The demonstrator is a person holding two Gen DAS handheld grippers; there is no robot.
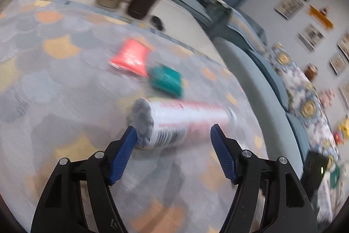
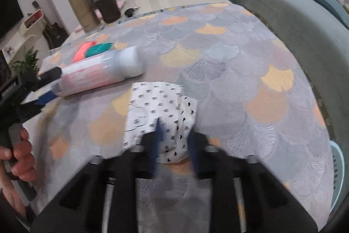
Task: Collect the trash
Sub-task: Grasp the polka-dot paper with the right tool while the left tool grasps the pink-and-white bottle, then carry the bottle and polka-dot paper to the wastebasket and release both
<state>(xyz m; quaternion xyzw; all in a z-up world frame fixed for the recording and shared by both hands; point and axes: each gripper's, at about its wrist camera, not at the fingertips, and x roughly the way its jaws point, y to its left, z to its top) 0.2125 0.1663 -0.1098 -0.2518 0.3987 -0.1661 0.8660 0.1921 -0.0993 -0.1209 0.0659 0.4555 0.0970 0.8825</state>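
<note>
My left gripper (image 1: 173, 134), jaws apart, straddles the bottle (image 1: 183, 122) lying on the rug (image 1: 65, 91). My right gripper (image 2: 175, 141) is clamped on the wrapper (image 2: 161, 110).

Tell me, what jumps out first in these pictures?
A white bottle with red print lies on its side on the scale-patterned rug, right between the fingers of the open left gripper. The right gripper pinches a spotted white wrapper near the bottle. Behind the bottle lie a pink packet and a teal packet.
</note>
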